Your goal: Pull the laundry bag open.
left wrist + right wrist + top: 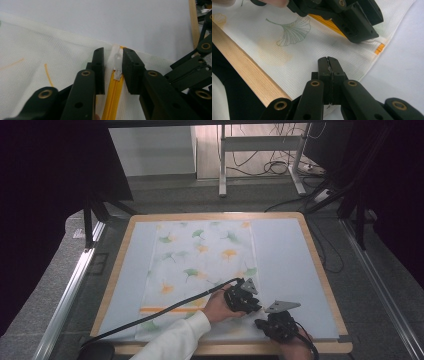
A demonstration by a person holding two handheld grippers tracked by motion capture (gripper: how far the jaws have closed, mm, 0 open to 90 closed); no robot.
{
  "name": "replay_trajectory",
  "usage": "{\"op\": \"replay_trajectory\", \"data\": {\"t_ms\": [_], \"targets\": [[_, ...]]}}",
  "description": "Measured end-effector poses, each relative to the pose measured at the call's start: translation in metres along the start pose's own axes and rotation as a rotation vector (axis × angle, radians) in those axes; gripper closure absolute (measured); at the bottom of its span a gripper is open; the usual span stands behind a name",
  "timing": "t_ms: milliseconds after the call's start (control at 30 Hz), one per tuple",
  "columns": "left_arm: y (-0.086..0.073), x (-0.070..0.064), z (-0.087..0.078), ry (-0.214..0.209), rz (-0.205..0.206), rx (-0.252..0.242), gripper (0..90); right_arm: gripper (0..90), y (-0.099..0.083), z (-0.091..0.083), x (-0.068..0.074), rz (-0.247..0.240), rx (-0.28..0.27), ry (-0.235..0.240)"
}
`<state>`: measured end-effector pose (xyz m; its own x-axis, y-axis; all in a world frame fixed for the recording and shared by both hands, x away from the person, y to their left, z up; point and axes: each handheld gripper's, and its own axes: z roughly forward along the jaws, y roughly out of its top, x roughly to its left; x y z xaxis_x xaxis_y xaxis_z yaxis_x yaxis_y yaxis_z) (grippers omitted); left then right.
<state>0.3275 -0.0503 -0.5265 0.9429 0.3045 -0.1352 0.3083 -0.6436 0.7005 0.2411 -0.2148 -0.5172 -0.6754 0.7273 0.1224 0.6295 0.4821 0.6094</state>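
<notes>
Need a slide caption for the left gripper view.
Open left gripper straddles the translucent zipper pull on a white mesh bag's yellow zipper.

The mat (287,265) right of the pouch (200,265) lay open for passage, while at the pouch's near-right corner the 2 grippers, left (248,296) and right (263,320), crowded each other beside the wooden rim (320,347).

High view soft, low-res; table (285,255) evenly lit from above, surroundings dark, corners black (vignetting, probably). Gripper views bright, shadows faint; near jaws slightly blurred, no glare.
</notes>
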Motion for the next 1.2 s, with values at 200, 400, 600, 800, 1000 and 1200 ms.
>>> {"op": "replay_trajectory", "data": {"t_ms": [200, 400, 600, 800, 1000, 1200], "targets": [[0.001, 0.001, 0.002, -0.005, -0.030, -0.005, 74.0, 89.0, 0.001, 0.000, 0.000, -0.002, 0.002, 0.001], [0.001, 0.001, 0.003, -0.005, -0.040, -0.014, 78.2, 89.0, 0.001, 0.000, -0.001, -0.003, 0.003, 0.001], [0.001, -0.001, 0.001, 0.008, -0.029, -0.016, 83.8, 89.0, 0.001, 0.000, -0.001, -0.004, 0.003, 0.002], [0.001, -0.003, 0.002, 0.017, -0.029, -0.021, 84.6, 89.0, 0.001, 0.000, -0.002, -0.004, 0.001, -0.004], [0.001, -0.004, 0.001, 0.023, -0.021, -0.020, 84.8, 89.0, 0.004, -0.001, -0.009, 0.015, -0.014, -0.047], [0.000, -0.005, 0.001, 0.027, -0.013, -0.016, 84.9, 89.2, 0.005, 0.001, -0.019, 0.082, -0.022, -0.061]]}}
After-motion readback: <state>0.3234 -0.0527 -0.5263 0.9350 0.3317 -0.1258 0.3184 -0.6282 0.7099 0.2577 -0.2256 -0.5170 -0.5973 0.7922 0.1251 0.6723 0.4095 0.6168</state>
